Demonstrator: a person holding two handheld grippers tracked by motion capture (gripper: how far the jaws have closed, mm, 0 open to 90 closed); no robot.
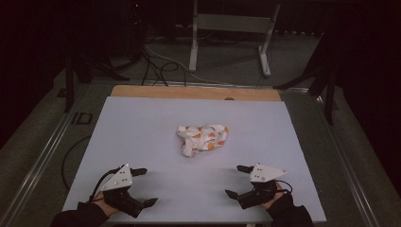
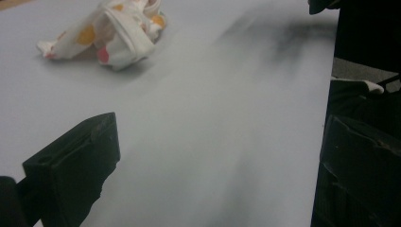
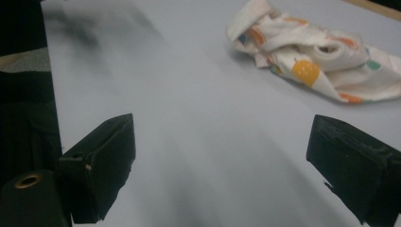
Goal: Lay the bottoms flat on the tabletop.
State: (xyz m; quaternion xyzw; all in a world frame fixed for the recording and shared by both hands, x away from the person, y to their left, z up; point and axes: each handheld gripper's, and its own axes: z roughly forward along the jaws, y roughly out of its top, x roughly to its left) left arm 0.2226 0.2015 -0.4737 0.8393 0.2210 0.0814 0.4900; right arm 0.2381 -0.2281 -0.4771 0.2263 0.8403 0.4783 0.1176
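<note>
We are looking down at the left gripper in the lower left of the high view, its two black jaws spreading wide apart and gripping nothing. The right gripper is sitting in the lower right of that view, jaws likewise gaping wide and holding nothing. A person's dark-sleeved hands are coming in from the bottom edge to hold them. Both grippers are hovering over the near part of a pale grey tabletop, well apart from each other.

Near the centre of the high view, a crumpled white cloth with orange and red spots is lying on the tabletop, well ahead of both grippers. In the left gripper view we are seeing the cloth at the upper left; in the right gripper view it is lying at the upper right. Beyond the table's far edge, a white metal stand is standing on the dark floor.
</note>
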